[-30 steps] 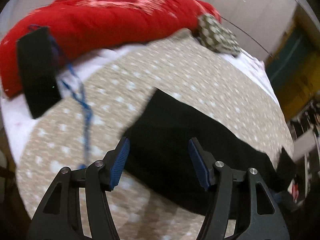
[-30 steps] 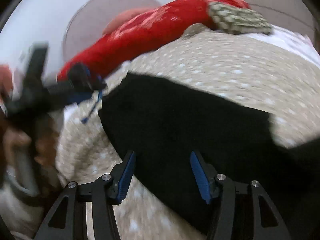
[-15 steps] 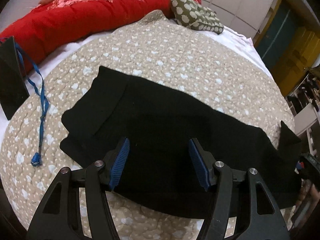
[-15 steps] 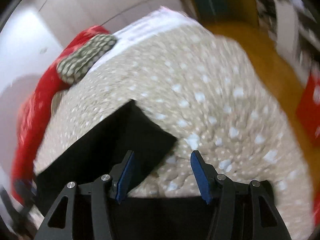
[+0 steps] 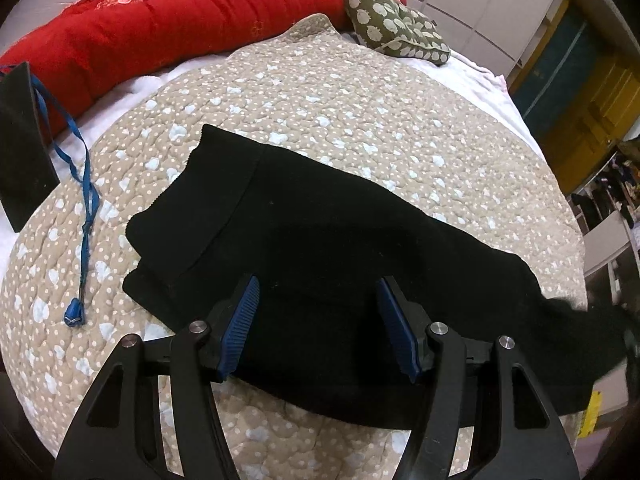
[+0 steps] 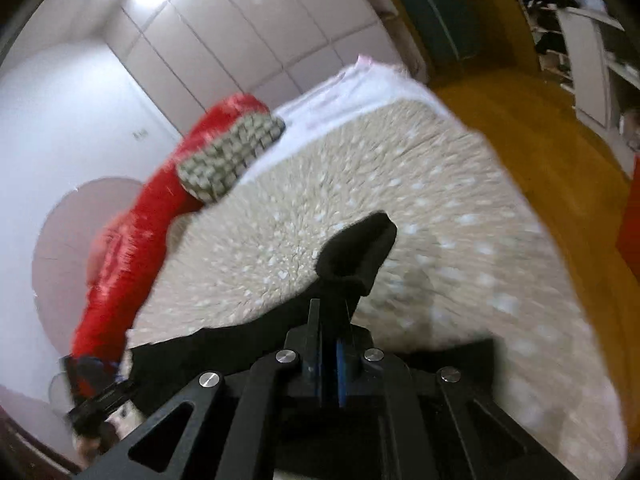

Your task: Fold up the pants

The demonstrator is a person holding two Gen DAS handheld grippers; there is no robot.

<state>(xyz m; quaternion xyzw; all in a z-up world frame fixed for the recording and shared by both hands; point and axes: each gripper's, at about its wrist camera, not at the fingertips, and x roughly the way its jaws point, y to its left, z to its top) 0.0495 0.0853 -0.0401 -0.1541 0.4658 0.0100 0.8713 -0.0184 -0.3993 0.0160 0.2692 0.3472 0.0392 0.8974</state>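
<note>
Black pants (image 5: 320,248) lie stretched across the beige dotted quilt (image 5: 360,112), waistband to the left, legs running off to the right. My left gripper (image 5: 318,324) is open and empty, hovering over the pants' near edge. In the right wrist view my right gripper (image 6: 330,344) is shut on the leg end of the pants (image 6: 356,252), which sticks up past the fingertips above the quilt (image 6: 440,208).
A red duvet (image 5: 180,16) and a green patterned pillow (image 5: 396,28) lie at the bed's far side. A black device (image 5: 24,148) with a blue lanyard (image 5: 86,216) lies at the left. A wooden floor (image 6: 540,132) lies beyond the bed's right edge.
My right gripper has closed on the leg end of the pants and lifted it. My left gripper stays open over the pants, the view barely shifted.
</note>
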